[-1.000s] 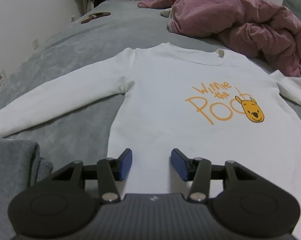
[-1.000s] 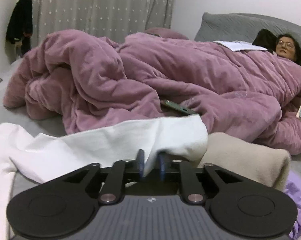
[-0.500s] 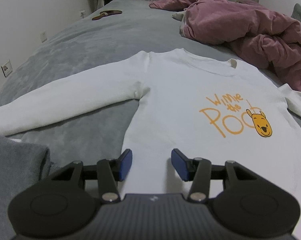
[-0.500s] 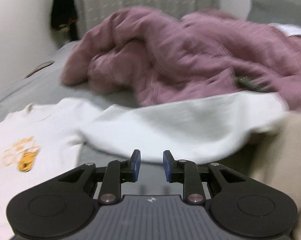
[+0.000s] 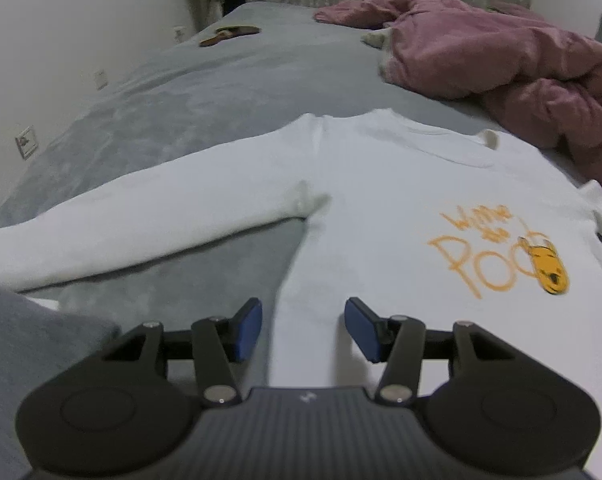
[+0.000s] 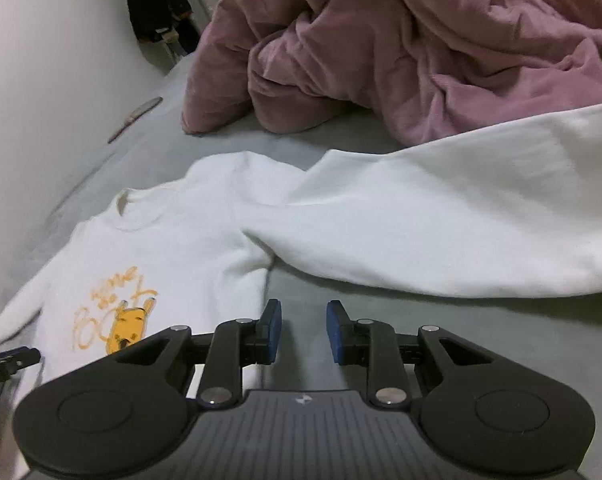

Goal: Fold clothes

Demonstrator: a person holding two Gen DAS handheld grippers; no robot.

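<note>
The white sweatshirt [image 5: 401,208] lies face up on the grey bed [image 5: 205,92], printed front showing and collar toward the far side. This flat layout exposes both side seams and both sleeves, which a fold needs as reference lines.

One sleeve [image 5: 141,220] extends to the left in the left wrist view, straight and resting on the bed. The other sleeve [image 6: 441,220] extends to the right in the right wrist view; its far end rises onto the pink duvet [image 6: 421,48], which is heaped just beside the garment on the far right. That sleeve will probably need to be drawn clear of the duvet before it can be laid across the body.

The left tongs [image 5: 303,326] hang above the near left edge of the body panel. Their jaws stand apart and are opening, with nothing clamped. This position suits a grasp on the hem or side seam.

The right tongs [image 6: 303,330] hang over bare bed just near the right armpit, jaws slightly apart and empty. No fold is made yet.

A small brown object [image 5: 229,34] lies far off on the bed, well apart from the work.
</note>
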